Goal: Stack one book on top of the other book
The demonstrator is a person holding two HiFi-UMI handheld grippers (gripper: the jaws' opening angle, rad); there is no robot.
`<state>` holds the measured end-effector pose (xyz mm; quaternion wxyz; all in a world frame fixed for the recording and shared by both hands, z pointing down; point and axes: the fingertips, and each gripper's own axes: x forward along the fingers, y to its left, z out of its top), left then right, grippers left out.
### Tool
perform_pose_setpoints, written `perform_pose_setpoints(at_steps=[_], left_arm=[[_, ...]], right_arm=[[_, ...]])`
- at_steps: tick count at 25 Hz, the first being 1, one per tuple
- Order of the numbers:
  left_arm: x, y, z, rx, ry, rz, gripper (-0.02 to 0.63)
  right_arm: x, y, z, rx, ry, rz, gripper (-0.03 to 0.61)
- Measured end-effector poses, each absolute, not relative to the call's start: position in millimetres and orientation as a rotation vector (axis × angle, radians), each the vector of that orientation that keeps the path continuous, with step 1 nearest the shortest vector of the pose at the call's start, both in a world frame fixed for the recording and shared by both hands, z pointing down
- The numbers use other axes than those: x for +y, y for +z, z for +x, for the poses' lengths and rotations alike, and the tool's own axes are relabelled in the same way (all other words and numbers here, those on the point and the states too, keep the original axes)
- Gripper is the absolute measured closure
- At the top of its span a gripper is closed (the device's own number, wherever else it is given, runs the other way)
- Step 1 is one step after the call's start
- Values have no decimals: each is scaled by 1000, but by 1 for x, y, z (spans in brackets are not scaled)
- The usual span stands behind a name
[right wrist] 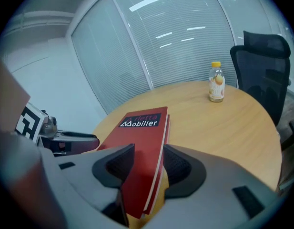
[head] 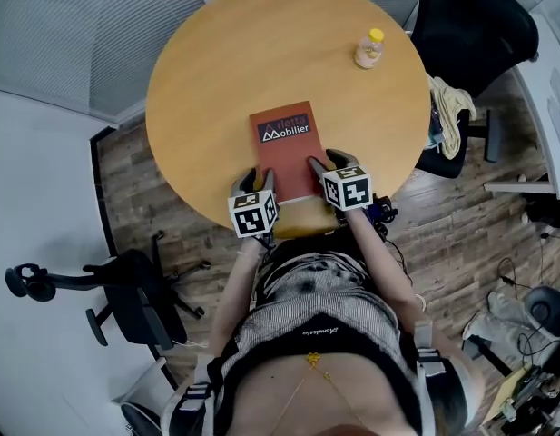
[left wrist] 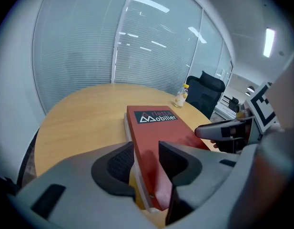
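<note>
Grey and nearest the wearer, the left claw (left wrist: 147, 152) and the right claw (right wrist: 149, 159) sit at the near edge of the round wooden counter (head: 207, 89). Each is part-way open and grips nothing. The left one straddles the near-left corner of the red book (head: 284, 148), with its outer jaw out over the counter and its inner jaw over the cover. The right one straddles the near-right edge the same way.

That red book lies flat and face up, and beneath it the edge of a second book (right wrist: 166, 128) peeps out along the side, so the stack looks already made. My reading is that this is the finishing step, either squaring the edges or letting go. The next move would call for drawing both claws straight back toward the body, clear of the cover, so the top book is not dragged askew.

Farther off, a small bottle (head: 369, 49) stands well apart near the far rim, and a black office chair (head: 470, 25) waits beyond it.
</note>
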<state>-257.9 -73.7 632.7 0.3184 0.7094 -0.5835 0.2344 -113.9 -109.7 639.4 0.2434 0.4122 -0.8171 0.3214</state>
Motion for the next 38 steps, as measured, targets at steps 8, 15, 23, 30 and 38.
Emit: perform_pose_setpoints(at_steps=[8, 15, 23, 30, 38], left_arm=[[-76, 578, -231, -1475, 510, 2055, 575], [-79, 518, -204, -1439, 319, 2216, 594], [-73, 469, -194, -1453, 210, 2320, 594], [-68, 463, -199, -1477, 204, 2313, 594], [-68, 467, -199, -1481, 217, 2302, 594]], right_arm=[[-105, 576, -121, -2448, 645, 1097, 522], [-82, 520, -147, -2634, 468, 977, 551], [-70, 460, -166, -2730, 254, 941, 554], [-59, 452, -176, -2718, 194, 879, 555], [-57, 460, -178, -2680, 185, 856, 555]])
